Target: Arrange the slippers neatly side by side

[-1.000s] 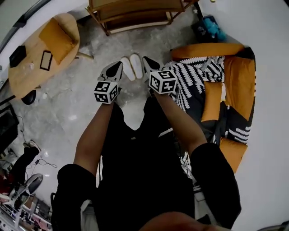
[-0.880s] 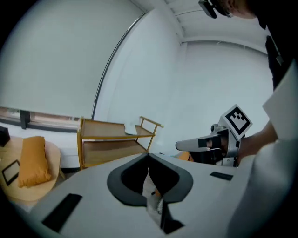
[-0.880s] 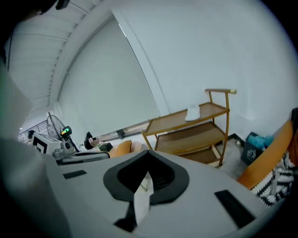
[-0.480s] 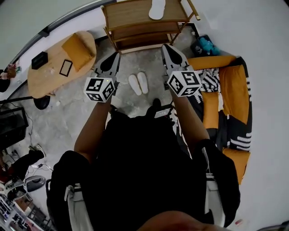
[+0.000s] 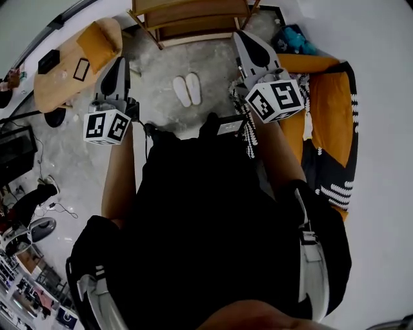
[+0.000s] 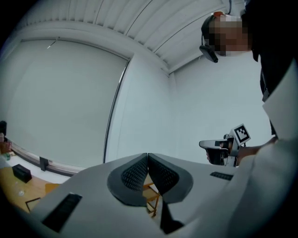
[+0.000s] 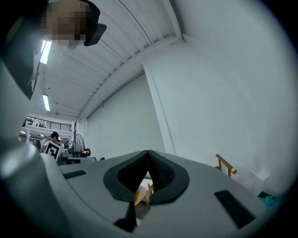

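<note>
Two white slippers [image 5: 187, 89] lie side by side on the grey floor, toes toward the wooden rack, seen in the head view between my two grippers and far below them. My left gripper [image 5: 120, 64] is held up at the left, level, jaws shut with nothing between them. My right gripper [image 5: 244, 40] is raised at the right, likewise shut and empty. In the left gripper view the left gripper [image 6: 148, 155] points at a white wall, with the right gripper [image 6: 223, 149] showing at the right. In the right gripper view the right gripper [image 7: 148, 152] faces a white wall and ceiling.
A wooden rack [image 5: 193, 16] stands beyond the slippers. A round wooden table [image 5: 68, 67] with an orange cushion [image 5: 98, 44] is at the left. An orange and black-white patterned sofa [image 5: 329, 122] runs along the right. Cables and clutter lie at the lower left.
Both grippers have risen from just above the slippers and spread apart, left going left and right going right. The person has stood up, so the slippers look smaller and farther off.
</note>
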A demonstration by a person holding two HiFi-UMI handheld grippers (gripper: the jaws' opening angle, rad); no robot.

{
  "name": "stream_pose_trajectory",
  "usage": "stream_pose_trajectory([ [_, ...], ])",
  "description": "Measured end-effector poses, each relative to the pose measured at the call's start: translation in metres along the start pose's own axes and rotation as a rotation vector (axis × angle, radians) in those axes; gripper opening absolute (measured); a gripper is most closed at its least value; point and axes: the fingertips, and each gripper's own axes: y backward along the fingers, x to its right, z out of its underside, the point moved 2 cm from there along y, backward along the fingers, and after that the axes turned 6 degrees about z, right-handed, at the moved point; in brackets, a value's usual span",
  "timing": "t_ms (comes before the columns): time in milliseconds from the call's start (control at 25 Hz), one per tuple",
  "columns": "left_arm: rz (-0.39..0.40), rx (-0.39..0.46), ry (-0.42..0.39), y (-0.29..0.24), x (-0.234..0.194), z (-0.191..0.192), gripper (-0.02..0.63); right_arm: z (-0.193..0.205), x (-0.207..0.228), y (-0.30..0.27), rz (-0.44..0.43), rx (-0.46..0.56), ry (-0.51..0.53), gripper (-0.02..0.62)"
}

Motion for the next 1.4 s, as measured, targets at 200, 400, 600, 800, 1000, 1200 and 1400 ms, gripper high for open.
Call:
stream_pose_trajectory([
  [200,-0.021,-0.004,0.002,0.020,0.017,-0.007,0.018,0.003,-0.011,0.009,-0.032,-0.031,-0.026,0.032],
  [400,-0.006,0.038,-0.037,0.056,0.034,-0.016,0.018,0.010,-0.050,0.030,-0.030,-0.038,-0.007,0.032],
  [600,-0.002,0.068,-0.001,0.109,0.052,-0.008,0.018,0.019,-0.097,0.068,-0.027,-0.058,0.014,0.032],
  [800,-0.002,0.077,0.017,0.178,0.070,0.001,0.018,0.038,-0.146,0.116,-0.035,-0.083,0.032,0.032],
  [1000,-0.033,0.069,0.045,0.252,0.089,0.023,0.018,0.065,-0.195,0.171,-0.047,-0.119,0.046,0.032],
  [1200,-0.049,0.065,0.115,0.299,0.108,0.042,0.018,0.079,-0.225,0.213,-0.070,-0.136,0.049,0.032],
  [1400,-0.061,0.086,0.089,0.314,0.130,0.038,0.018,0.075,-0.230,0.238,-0.097,-0.128,0.068,0.031],
])
